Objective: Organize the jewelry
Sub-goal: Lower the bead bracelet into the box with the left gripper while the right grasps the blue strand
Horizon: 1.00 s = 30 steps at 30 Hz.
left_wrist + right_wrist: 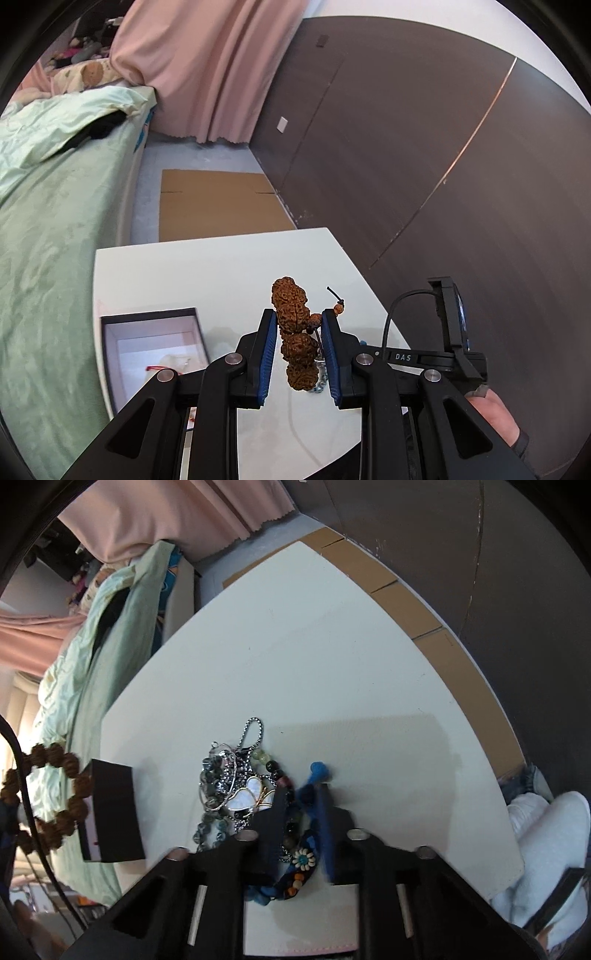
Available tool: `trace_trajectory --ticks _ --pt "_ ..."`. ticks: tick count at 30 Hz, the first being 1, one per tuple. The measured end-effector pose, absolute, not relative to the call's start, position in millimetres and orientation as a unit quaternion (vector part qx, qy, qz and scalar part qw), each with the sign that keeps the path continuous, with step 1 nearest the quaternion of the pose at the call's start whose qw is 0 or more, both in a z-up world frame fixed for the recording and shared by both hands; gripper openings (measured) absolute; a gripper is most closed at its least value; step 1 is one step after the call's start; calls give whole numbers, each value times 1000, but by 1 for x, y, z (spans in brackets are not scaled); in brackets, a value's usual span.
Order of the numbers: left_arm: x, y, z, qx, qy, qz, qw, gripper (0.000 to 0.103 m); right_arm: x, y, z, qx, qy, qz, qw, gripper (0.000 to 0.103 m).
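White and glossy, the surface (229, 273) sits beside a bed (55, 236) under green bedding, with pink curtains (207, 66) and a dark panelled wall (424, 155) behind and one flat sheet of cardboard (218, 206) on the floor. From the left wrist, the left tongs (299, 332) are narrowed onto one bracelet (293, 317) of knobbly brown seed beads, lifted clear of the surface; four beads show here, the rest are hidden behind them, and a thin black cord end sticks out to the right. One open black box (147, 332) with a pale lining lies at the left, its near end cut off by the tongs; a red thread and something pale lie inside, too small to make out. Part of the other handheld device stands at the right.

From the right wrist, the right tongs (301, 797) stand partly apart over one tangled pile (251, 797) on the surface: a silver chain, wire hoops, grey-green and glassy beads, a white shell butterfly, and a dark band with flower beads. Strand count is hard to tell. Blue tasselled cord lies between the pads; whether they pinch it I cannot tell. At the left hangs the bracelet as a full ring, beside the box's dark wall.
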<state>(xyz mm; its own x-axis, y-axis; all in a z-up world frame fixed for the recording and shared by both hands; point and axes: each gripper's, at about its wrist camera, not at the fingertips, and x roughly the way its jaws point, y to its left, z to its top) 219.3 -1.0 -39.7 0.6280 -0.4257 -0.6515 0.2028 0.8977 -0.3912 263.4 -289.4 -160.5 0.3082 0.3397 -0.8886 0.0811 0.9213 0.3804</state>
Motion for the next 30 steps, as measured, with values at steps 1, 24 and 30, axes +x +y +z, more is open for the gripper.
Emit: trace_trajectory --ticks 1,24,30 --pt "218 2 -39 -143 392 -175 892 25 262 -290 -157 181 575 82 793 11" --pt "202 57 -45 -153 381 -99 906 26 211 -203 -59 238 431 242 836 10" --pt "211 73 -69 -188 421 -82 884 38 213 -181 -52 247 421 263 833 10"
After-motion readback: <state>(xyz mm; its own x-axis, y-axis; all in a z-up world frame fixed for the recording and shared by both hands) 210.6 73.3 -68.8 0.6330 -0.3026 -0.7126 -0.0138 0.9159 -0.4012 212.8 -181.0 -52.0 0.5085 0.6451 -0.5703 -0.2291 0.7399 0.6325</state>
